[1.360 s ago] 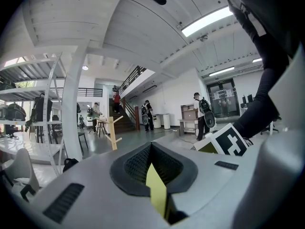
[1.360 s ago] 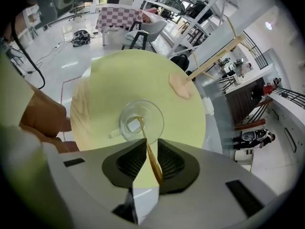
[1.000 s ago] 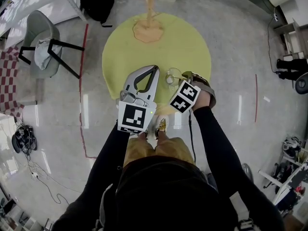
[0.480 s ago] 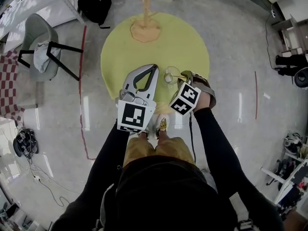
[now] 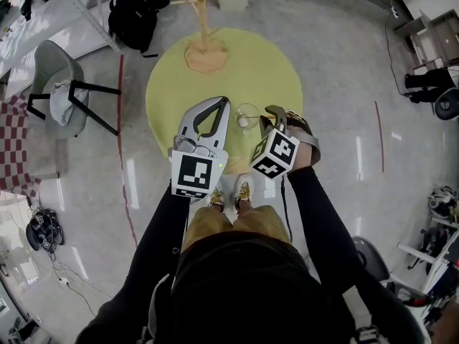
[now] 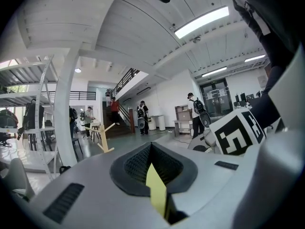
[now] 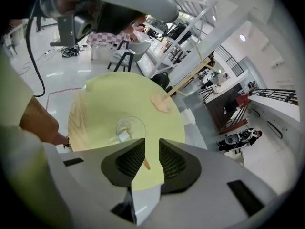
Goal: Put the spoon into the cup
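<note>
A clear glass cup stands near the front edge of the round yellow table. In the right gripper view the cup holds the spoon, whose wooden handle leans out toward me and ends in the gap between the jaws. My right gripper is open, and neither pad touches the handle. In the head view the right gripper is just right of the cup. My left gripper is just left of the cup, shut and empty; its own view shows only a thin yellow sliver between the pads.
A wooden rack stands at the table's far side, its base beyond the cup. A grey chair and a black backpack are on the floor to the left. The person's shoes are at the table's near edge.
The right gripper has drawn back a little from the cup. The left gripper has hardly moved. The head camera has shifted, so the table sits slightly left and higher.
</note>
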The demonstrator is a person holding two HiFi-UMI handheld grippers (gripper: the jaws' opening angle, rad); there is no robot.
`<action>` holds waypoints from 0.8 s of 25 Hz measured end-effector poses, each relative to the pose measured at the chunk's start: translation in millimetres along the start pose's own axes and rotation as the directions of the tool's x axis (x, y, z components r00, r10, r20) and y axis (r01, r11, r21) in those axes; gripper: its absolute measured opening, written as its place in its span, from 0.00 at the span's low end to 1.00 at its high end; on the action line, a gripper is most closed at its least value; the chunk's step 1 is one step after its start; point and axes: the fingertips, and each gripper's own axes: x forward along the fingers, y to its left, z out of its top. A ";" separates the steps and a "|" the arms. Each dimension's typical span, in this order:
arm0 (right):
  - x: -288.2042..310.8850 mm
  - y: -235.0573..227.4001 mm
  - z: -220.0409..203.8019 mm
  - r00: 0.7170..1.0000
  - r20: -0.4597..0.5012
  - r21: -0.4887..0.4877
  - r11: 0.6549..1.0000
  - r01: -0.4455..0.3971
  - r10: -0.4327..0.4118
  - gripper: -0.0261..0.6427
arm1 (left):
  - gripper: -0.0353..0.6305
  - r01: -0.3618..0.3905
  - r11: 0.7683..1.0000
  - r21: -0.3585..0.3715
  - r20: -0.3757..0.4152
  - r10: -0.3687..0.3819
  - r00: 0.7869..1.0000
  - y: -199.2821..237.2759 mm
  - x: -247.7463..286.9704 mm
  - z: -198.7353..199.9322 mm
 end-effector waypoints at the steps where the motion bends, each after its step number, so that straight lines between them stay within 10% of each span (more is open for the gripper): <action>1: -5.4 -4.9 2.1 1.000 0.018 0.016 1.000 0.017 -0.017 0.20 | 0.07 0.005 1.000 0.008 0.001 -0.005 1.000 -2.0 0.4 2.3; 10: -54.9 -51.5 23.8 0.959 0.239 0.298 0.951 0.078 -0.154 0.20 | 0.07 0.015 0.997 0.080 0.031 -0.018 0.999 -7.4 4.1 37.0; 20: -122.3 -91.4 47.0 0.834 0.442 0.570 0.821 0.023 -0.331 0.20 | 0.07 -0.029 0.993 0.111 0.075 0.020 0.997 -8.9 -5.0 62.0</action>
